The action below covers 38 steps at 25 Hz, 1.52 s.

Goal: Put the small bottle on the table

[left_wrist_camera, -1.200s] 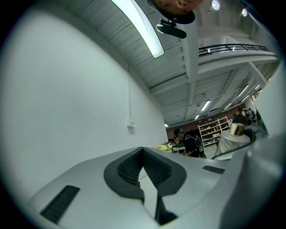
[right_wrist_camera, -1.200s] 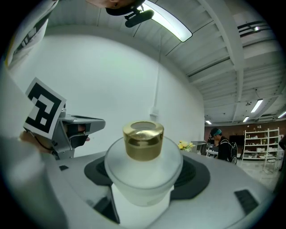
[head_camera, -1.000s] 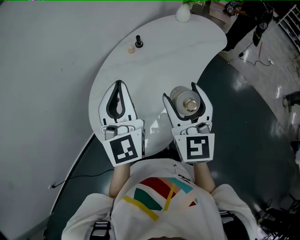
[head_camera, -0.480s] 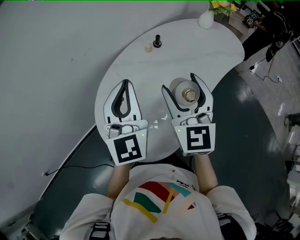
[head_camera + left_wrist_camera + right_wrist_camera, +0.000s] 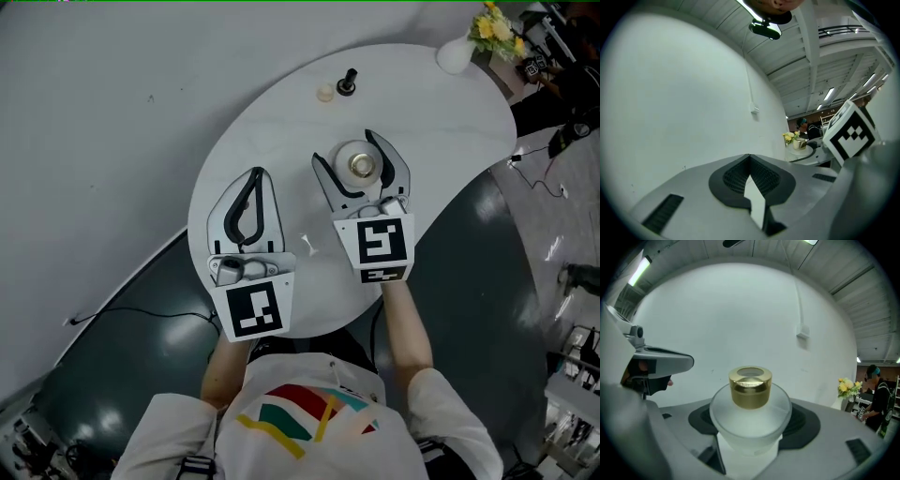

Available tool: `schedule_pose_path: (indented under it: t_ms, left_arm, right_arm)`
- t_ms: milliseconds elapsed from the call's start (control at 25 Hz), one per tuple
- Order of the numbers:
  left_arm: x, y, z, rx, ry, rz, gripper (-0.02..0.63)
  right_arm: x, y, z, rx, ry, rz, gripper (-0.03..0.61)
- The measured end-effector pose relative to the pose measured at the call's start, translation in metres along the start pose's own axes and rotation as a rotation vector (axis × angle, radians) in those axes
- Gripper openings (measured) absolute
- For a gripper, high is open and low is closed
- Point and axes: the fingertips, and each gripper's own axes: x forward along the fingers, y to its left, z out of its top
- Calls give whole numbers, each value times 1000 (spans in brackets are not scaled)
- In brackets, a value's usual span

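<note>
We clamp gold-capped frosted small bottle (image 5: 359,166) upright in right tool (image 5: 345,148) over middle of white round bench (image 5: 441,122), base down for flat landing; left tool (image 5: 255,178) closed, empty, aside.

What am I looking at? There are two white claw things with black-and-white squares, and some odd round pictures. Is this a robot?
There is no robot here. A person holds a two-jaw gripper in each hand. The top-down picture comes from a camera on the person's head. The two round ones come from cameras riding on the grippers, each looking along its own jaws. The left gripper is shut and empty. The right gripper is closed on a small frosted bottle with a gold cap, over a round white table. Farther back stand a tiny black object, a tiny pale object and a white vase of yellow flowers.
</note>
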Motion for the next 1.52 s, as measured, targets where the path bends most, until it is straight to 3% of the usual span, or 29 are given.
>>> schedule_pose_path:
  t_ms: [280,720,1200,1520]
  left_arm:
    - [7,12,-25,6,35,31,15]
    - [8,40,-53,42,86,98,15]
    - [4,57,-91,34,165,130,15]
    - [8,62,-114,60,237,103,15]
  right_arm:
    - [76,18,-36,-1,82,103,339]
    - [163,21,-94,25,215,143,339]
    - [221,40,-137,24,342,196,339]
    - [238,61,-156,3,376,231,339]
